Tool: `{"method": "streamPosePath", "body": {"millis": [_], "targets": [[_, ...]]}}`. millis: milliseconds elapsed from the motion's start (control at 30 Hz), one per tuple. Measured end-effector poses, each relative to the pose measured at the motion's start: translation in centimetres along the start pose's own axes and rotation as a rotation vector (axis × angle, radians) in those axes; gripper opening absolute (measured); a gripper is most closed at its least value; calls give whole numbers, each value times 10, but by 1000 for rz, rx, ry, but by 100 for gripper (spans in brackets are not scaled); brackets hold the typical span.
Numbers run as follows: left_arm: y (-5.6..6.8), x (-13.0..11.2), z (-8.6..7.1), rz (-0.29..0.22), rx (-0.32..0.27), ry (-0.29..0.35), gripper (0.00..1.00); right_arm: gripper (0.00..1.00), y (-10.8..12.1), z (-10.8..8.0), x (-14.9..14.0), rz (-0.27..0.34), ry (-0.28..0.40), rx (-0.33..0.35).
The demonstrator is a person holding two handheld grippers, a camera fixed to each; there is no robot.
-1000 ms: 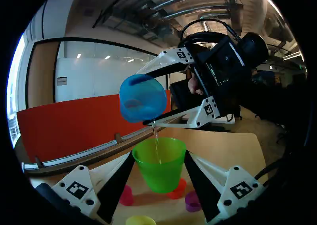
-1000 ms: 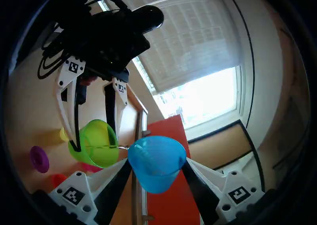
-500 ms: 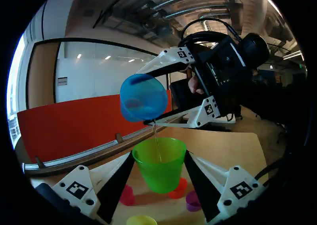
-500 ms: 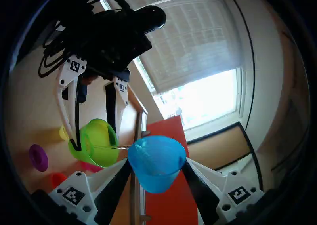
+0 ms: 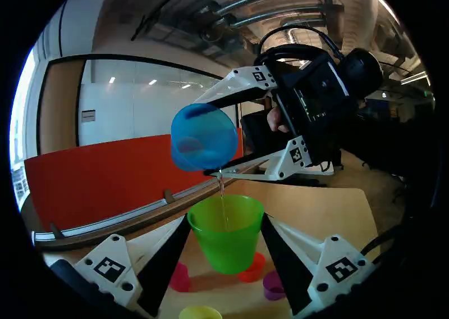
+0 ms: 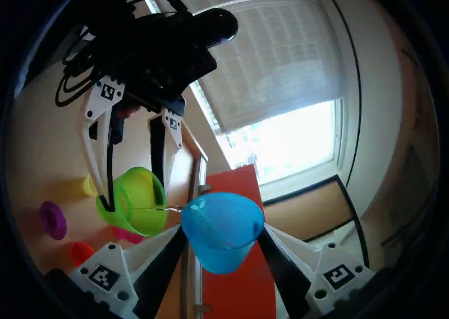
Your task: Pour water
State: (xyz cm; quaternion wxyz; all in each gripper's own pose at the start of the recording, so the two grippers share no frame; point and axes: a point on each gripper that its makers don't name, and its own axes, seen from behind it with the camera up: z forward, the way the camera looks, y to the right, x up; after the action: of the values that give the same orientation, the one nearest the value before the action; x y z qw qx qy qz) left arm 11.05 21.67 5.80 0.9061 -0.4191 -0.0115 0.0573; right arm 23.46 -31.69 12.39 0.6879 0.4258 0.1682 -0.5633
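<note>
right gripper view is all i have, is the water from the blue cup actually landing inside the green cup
Observer: Yes. In the left gripper view a thin stream falls from the low lip of the blue cup straight down into the open mouth of the green cup.
Operator: is the green cup level or tipped
Observer: It stands upright between the fingers of the left gripper, directly under the tilted blue cup.
</note>
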Motion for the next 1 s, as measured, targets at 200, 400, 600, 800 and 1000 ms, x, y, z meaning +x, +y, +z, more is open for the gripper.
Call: {"method": "streamPosePath", "body": {"millis": [200,400,600,800,1000], "targets": [[0,1,1,1,-1,1,88,90,1,-1,0,-9,1,-3],[0,1,2,-3,-1,3,88,90,3,-1,1,-19,2,-6],[-1,2,2,-3,1,5,88,90,4,-2,1,-25,3,-9],[-1,3,1,-4,3,7,88,90,5,-1,0,-38,2,-10],[-2,5,1,-5,6,11,88,90,7,-2,2,-44,5,-13]]}}
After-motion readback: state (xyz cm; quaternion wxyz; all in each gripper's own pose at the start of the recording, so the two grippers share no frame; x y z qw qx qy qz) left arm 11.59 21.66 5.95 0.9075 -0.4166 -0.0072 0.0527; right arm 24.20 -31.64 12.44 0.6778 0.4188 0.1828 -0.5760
